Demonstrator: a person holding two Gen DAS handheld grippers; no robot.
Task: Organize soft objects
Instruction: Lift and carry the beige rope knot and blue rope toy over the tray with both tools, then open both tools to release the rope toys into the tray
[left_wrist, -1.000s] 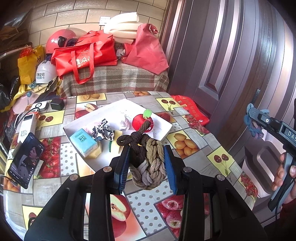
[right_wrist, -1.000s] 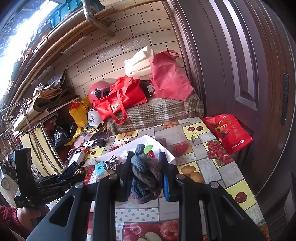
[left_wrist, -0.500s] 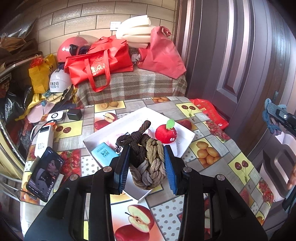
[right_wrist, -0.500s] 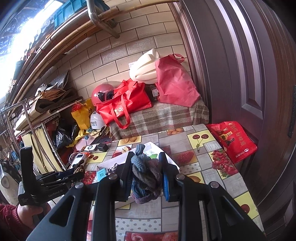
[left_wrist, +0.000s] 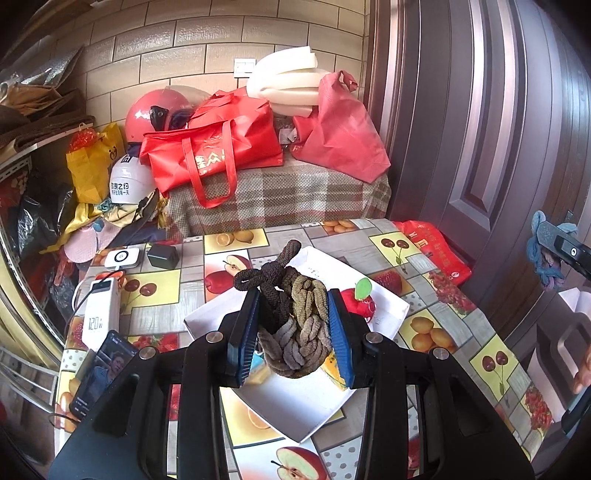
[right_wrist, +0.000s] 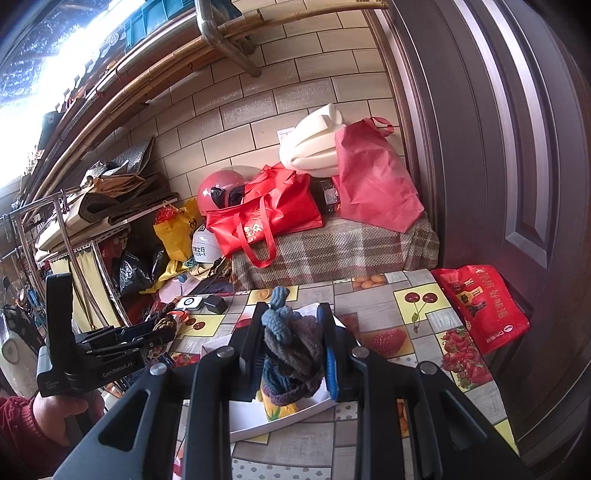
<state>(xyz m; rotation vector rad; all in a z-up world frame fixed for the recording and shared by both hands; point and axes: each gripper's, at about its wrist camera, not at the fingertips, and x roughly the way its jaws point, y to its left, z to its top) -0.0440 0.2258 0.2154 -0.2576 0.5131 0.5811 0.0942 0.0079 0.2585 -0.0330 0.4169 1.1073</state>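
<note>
Left wrist view: my left gripper (left_wrist: 291, 325) clenches a brown knotted rope (left_wrist: 295, 325) at centre, above the white tray (left_wrist: 295, 410) on the fruit-patterned table (left_wrist: 436, 295). My right gripper (right_wrist: 291, 350) pinches blue-grey rope (right_wrist: 291, 347); brick wall (right_wrist: 295, 99) upper frame.

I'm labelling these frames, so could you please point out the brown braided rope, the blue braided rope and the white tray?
brown braided rope (left_wrist: 295, 325): left wrist view, on its woven middle between the pads.
blue braided rope (right_wrist: 291, 350): right wrist view, on its knotted middle.
white tray (left_wrist: 291, 410): left wrist view, on its bare near floor.
</note>
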